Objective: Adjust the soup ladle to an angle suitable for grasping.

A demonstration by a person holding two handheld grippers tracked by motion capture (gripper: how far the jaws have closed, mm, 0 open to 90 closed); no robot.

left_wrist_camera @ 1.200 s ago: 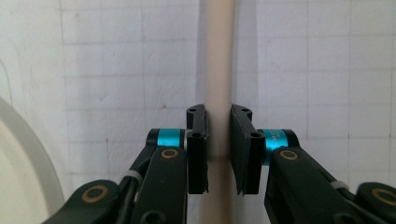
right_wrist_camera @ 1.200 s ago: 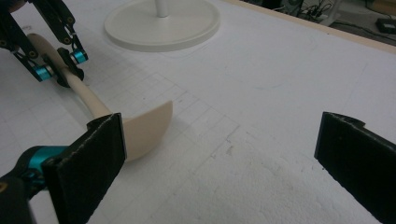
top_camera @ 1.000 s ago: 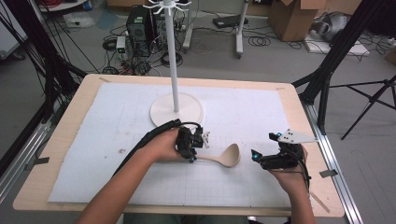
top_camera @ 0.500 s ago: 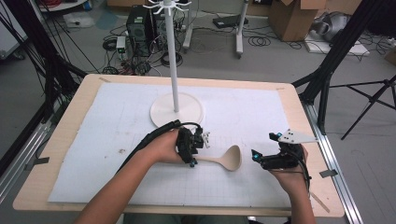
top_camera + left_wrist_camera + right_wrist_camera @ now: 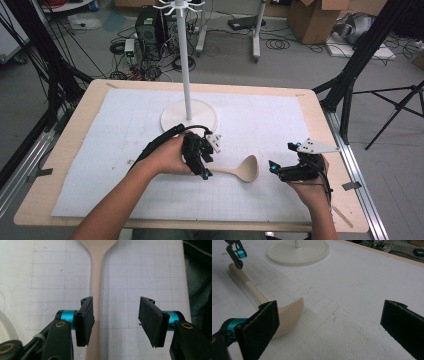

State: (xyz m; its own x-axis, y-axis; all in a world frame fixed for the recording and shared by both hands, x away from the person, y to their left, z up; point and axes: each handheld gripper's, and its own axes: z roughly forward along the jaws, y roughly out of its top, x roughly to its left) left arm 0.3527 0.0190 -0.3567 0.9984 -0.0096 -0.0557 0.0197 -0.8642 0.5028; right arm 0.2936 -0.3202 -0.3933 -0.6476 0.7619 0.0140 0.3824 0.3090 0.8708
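Two tongs are held over the tabletop (image 5: 75, 130), which is covered by a white gridded sheet (image 5: 260, 120). A beige wooden ladle (image 5: 243, 169) is seen lying flat on this sheet, between the two hands, with its bowl turned to the right tongs and its handle reaching to the left tongs. The left tongs (image 5: 202, 167) are placed just above the end of the handle; their jaws have just been opening, and in the left gripper view the handle (image 5: 96, 282) is seen below the gap, close to one pad (image 5: 88, 320) but not pressed by either of them, so the ladle is not gripped. The right tongs (image 5: 273, 167) are held near the bowl, a little apart from it, and their jaws are spread wide with nothing between them; in the right gripper view the bowl (image 5: 289, 315) is seen just behind one pad (image 5: 259, 327). A white stand (image 5: 187, 112) with a round base and a thin pole is placed behind the ladle, well apart from it.
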